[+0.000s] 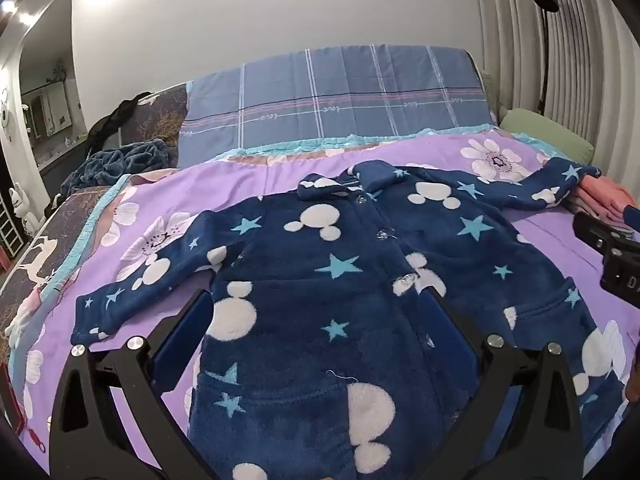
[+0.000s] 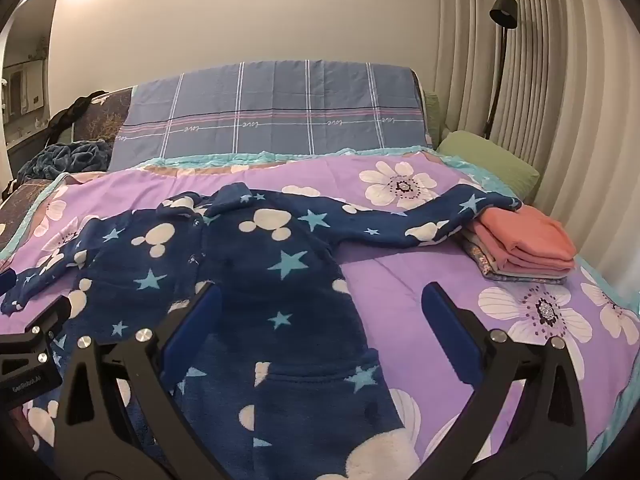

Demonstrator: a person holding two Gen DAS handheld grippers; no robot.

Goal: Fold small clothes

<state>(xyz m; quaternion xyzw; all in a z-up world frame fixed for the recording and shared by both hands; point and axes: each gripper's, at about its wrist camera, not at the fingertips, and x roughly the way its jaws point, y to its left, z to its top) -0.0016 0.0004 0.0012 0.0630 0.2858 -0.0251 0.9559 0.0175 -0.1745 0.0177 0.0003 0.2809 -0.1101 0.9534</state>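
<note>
A small navy fleece jacket (image 1: pixel 332 280) with white mouse heads and blue stars lies spread flat, front up and buttoned, on the purple flowered bedspread (image 1: pixel 248 176). Its sleeves reach out left and right. It also shows in the right wrist view (image 2: pixel 256 280). My left gripper (image 1: pixel 320 304) is open and empty, hovering over the jacket's lower left half. My right gripper (image 2: pixel 320 300) is open and empty above the jacket's right hem edge. The right sleeve's cuff (image 2: pixel 492 200) rests against a folded stack.
A stack of folded clothes (image 2: pixel 524 240), pink on top, sits at the right of the bed. A blue plaid cover (image 2: pixel 272 112) leans at the head. A green pillow (image 2: pixel 488 160), curtains and a floor lamp (image 2: pixel 502 12) stand right. A crumpled blue blanket (image 1: pixel 116 160) lies left.
</note>
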